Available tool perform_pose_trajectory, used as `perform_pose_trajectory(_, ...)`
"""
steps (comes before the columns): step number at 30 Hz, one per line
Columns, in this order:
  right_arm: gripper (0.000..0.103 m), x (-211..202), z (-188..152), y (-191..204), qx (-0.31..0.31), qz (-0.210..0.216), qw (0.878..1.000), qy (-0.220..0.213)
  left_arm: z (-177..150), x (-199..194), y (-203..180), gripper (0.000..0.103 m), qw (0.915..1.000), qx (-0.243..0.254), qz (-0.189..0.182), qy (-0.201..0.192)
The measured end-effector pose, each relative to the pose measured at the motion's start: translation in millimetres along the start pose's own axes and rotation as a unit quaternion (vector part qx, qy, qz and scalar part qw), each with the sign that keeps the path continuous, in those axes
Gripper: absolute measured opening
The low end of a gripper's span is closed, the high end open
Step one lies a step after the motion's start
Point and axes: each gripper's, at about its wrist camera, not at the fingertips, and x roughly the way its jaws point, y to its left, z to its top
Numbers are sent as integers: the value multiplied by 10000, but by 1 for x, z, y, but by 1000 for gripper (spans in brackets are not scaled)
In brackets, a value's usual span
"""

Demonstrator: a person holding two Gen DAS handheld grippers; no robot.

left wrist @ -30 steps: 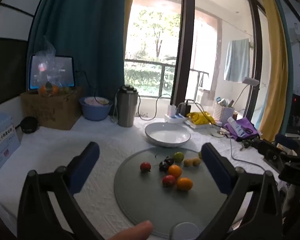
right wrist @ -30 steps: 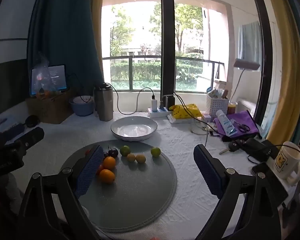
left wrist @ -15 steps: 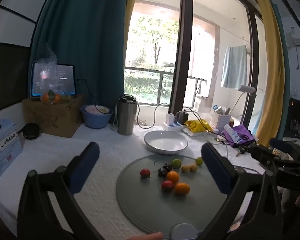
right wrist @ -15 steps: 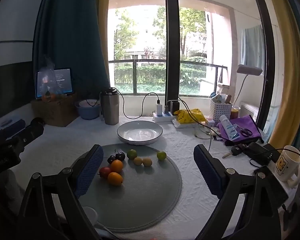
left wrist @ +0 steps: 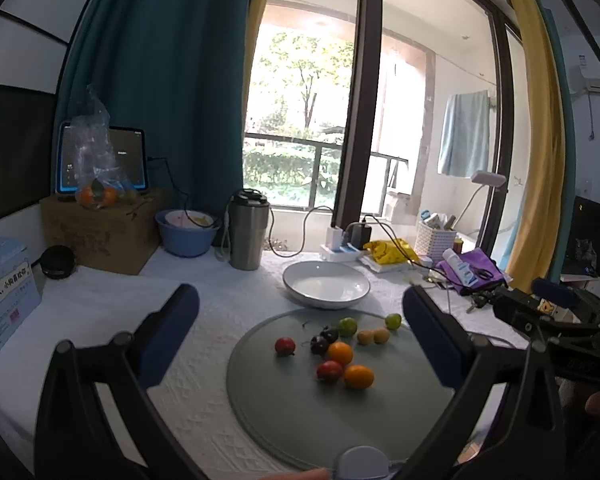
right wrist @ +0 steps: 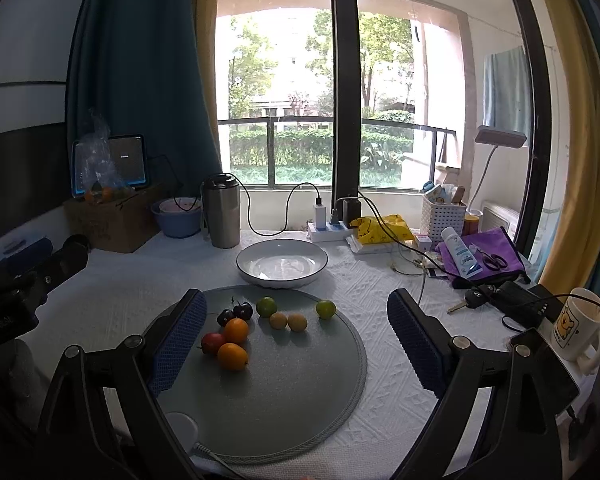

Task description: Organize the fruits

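Observation:
Several small fruits lie on a round grey mat [left wrist: 320, 420] [right wrist: 300, 392]: two oranges [left wrist: 358, 376] [right wrist: 232, 356], two red ones [left wrist: 285, 346], dark cherries [right wrist: 242, 311], two green limes [right wrist: 325, 309] and two small yellow fruits [right wrist: 297, 322]. An empty white bowl [left wrist: 326, 289] [right wrist: 282, 263] stands just behind the mat. My left gripper [left wrist: 300, 336] is open and empty, held above the mat's near side. My right gripper [right wrist: 296, 340] is open and empty, also above the mat.
A steel flask [left wrist: 249, 232], a blue basin [left wrist: 188, 232] and a cardboard box [left wrist: 100, 232] with bagged fruit stand at the back left. A power strip with cables [right wrist: 328, 228], purple pouch [right wrist: 488, 256], keys and a mug [right wrist: 580, 328] crowd the right.
Both grippers have risen and pulled back a little, so the mat and fruits sit lower and closer to centre in view. Nothing on the table has moved.

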Motion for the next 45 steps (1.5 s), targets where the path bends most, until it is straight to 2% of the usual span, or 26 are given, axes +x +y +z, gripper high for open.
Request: perform_pose_trajectory(45, 94, 0, 0, 2, 4, 25, 10000, 5, -4, -2, 3, 103, 9999, -52, -71, 52)
